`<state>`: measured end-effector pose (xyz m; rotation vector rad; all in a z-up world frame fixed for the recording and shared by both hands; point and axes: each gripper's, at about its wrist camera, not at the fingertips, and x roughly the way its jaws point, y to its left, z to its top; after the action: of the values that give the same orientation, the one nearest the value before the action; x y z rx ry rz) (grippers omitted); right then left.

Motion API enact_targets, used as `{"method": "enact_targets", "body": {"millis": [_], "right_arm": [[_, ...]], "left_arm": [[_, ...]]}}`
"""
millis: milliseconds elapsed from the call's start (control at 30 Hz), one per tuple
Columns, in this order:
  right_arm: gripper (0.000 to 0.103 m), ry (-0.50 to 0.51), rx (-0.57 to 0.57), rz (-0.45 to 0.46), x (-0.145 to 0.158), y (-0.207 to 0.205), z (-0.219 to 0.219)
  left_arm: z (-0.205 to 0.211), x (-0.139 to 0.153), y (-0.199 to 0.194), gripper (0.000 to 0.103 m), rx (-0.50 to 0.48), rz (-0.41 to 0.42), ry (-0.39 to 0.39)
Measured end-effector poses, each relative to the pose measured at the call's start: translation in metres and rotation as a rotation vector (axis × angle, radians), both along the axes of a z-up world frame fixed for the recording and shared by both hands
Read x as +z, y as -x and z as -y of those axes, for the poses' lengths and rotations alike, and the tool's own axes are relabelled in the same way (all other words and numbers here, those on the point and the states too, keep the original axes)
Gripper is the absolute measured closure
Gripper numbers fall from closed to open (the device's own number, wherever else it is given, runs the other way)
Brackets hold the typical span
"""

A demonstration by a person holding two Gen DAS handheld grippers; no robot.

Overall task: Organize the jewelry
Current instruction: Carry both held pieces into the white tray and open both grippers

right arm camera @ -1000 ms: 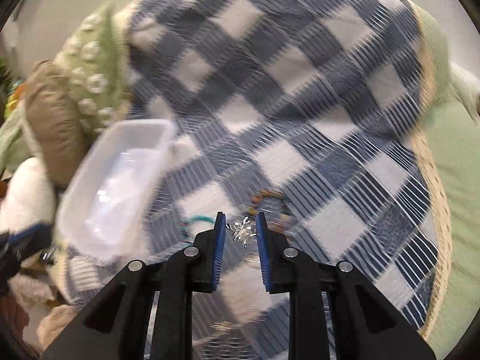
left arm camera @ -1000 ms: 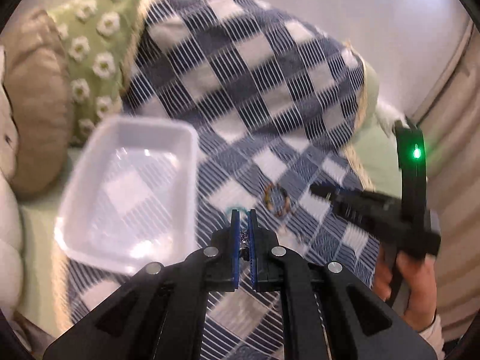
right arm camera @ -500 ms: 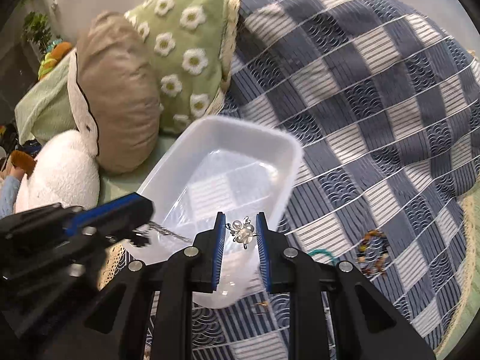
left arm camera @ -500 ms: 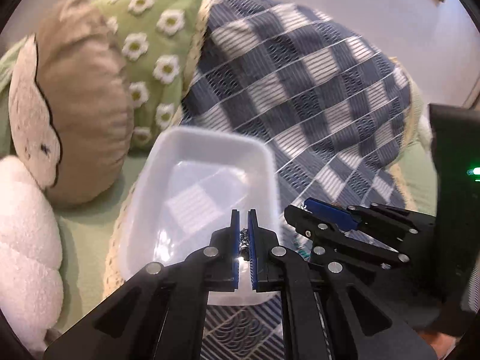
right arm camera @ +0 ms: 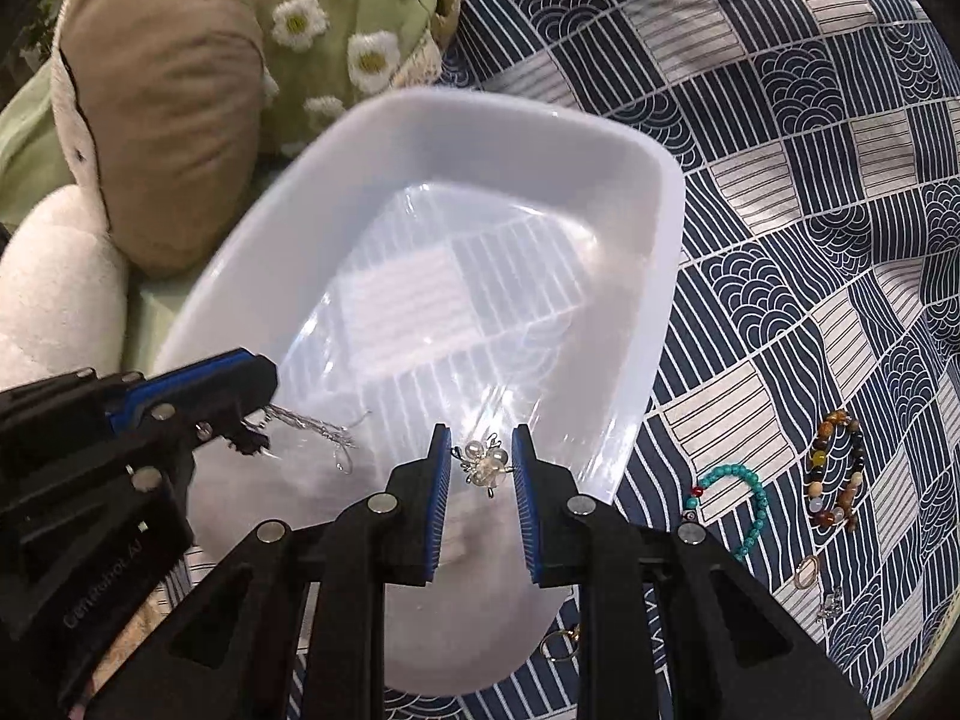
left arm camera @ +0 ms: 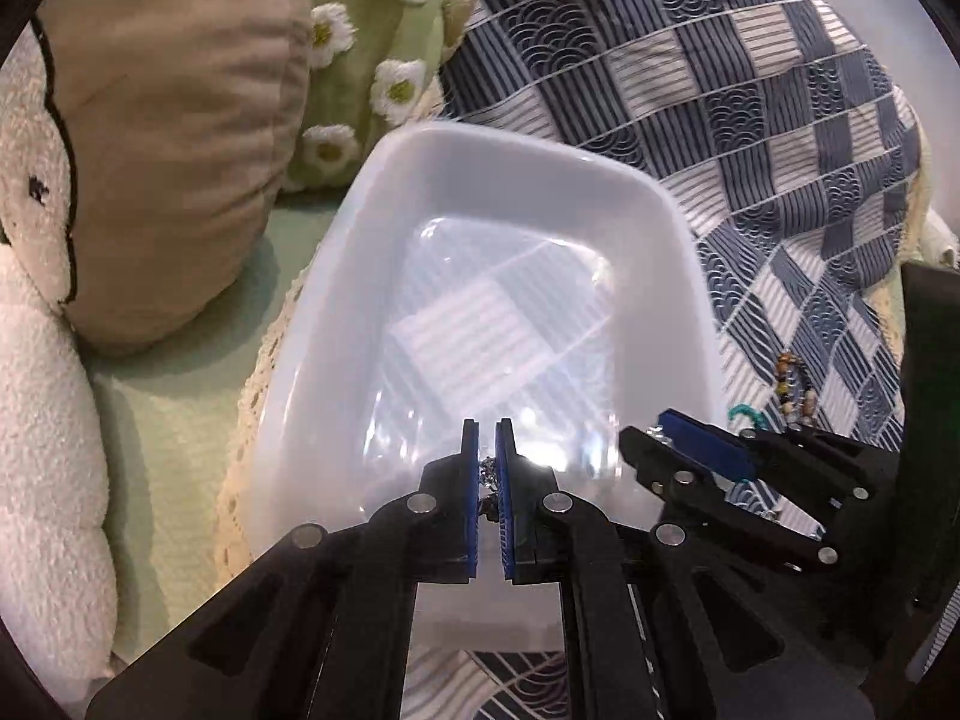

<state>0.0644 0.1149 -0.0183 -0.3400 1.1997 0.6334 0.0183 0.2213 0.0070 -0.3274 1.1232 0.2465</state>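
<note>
A translucent white plastic bin (left arm camera: 654,204) (right arm camera: 660,180) lies on a blue checked blanket. My left gripper (left arm camera: 487,468) is shut on a thin silver chain (right arm camera: 327,429) and holds it over the bin's near end; in the right wrist view it (right arm camera: 252,396) comes in from the left. My right gripper (right arm camera: 482,465) is shut on a pearl brooch (right arm camera: 483,463) above the bin's near side; in the left wrist view it (left arm camera: 666,438) sits at the bin's right rim. A turquoise bead bracelet (right arm camera: 741,495) and a brown bead bracelet (right arm camera: 837,474) lie on the blanket to the right.
A tan pillow (left arm camera: 168,120) (right arm camera: 156,90), a green daisy pillow (left arm camera: 372,42) and a white plush cushion (left arm camera: 42,420) lie left of the bin. Small gold rings (right arm camera: 807,570) (right arm camera: 561,639) and a silver charm (right arm camera: 831,603) lie on the blanket (right arm camera: 810,180).
Both grippers have moved left from the blanket to above the bin, each carrying its piece of jewelry, and have come closer to the bin.
</note>
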Motion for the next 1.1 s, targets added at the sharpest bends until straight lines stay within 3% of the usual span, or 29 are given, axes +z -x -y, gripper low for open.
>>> {"method": "enact_targets", "body": {"millis": [567, 933, 1000, 1067, 1100], "right_arm": [[0.082, 0.042, 0.022, -0.02, -0.018, -0.001, -0.016], [0.081, 0.059, 0.024, -0.027, -0.021, 0.002, -0.021], [0.079, 0.05, 0.018, -0.038, -0.021, 0.002, -0.019], [0.067, 0.031, 0.016, -0.044, -0.018, 0.002, -0.019], [0.065, 0.034, 0.015, -0.037, -0.017, 0.003, -0.019]], "left_arm": [[-0.027, -0.029, 0.007, 0.096, 0.02, -0.07, 0.021], [-0.04, -0.011, 0.02, 0.096, 0.069, -0.021, 0.03], [-0.041, -0.011, 0.022, 0.095, 0.077, -0.016, 0.033], [-0.04, -0.012, 0.022, 0.095, 0.083, -0.018, 0.039], [-0.039, -0.013, 0.022, 0.095, 0.085, -0.02, 0.04]]}}
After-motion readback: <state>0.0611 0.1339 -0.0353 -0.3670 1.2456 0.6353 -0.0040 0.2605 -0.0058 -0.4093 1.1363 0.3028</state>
